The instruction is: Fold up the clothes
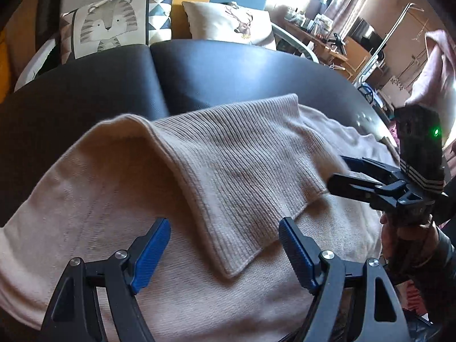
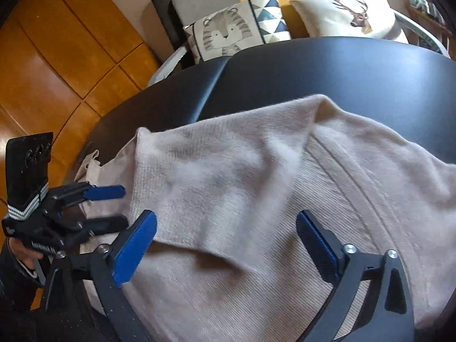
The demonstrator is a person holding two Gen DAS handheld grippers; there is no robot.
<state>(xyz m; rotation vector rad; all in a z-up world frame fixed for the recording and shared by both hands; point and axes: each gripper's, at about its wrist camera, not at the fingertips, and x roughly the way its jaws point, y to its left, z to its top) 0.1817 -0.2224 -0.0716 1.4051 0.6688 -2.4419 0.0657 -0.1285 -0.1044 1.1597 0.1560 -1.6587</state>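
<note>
Left wrist view, beige knit sweater [image 1: 199,176] spread on black bench [image 1: 228,68] near its front edge, ribbed flap folded over, L gripper [image 1: 225,242] & R gripper [image 2: 226,233] both released, nothing btwn fingers.

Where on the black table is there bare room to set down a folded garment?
The black table is bare along its far side, between the beige sweater and the cushions. The near side is crowded: the sweater and both open grippers fill it.
</note>
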